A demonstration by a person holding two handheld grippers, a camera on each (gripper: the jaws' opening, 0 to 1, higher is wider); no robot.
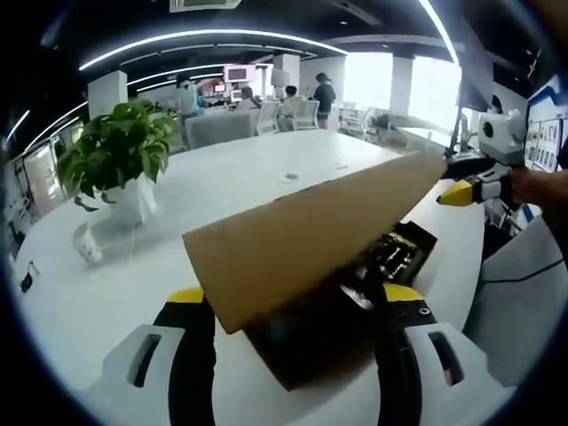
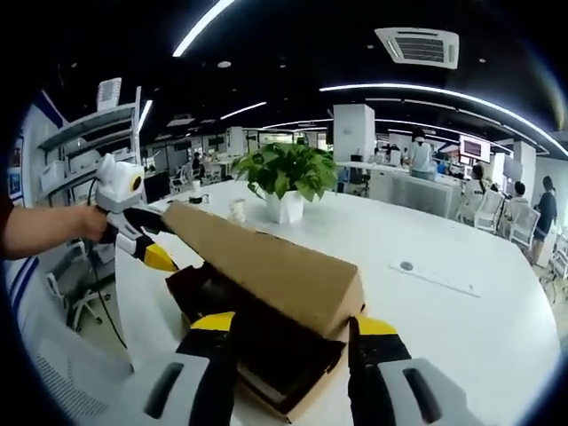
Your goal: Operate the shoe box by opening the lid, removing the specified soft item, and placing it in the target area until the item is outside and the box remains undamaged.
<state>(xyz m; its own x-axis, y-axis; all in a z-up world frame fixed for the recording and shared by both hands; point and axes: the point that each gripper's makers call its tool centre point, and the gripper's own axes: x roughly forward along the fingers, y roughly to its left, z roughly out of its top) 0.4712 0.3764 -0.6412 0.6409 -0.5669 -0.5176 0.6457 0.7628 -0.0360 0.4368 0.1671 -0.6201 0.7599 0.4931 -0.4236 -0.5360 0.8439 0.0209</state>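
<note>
Two tongs, plain unlabelled shoe box lid raised

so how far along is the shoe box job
Started: the cardboard lid is raised at a slant off the shoe box, so it is partly open. In hand: both grippers sit at opposite ends of the lid, though no grip is clear. Left: dark contents remain inside, so the soft item must come out onto the white table.
</note>
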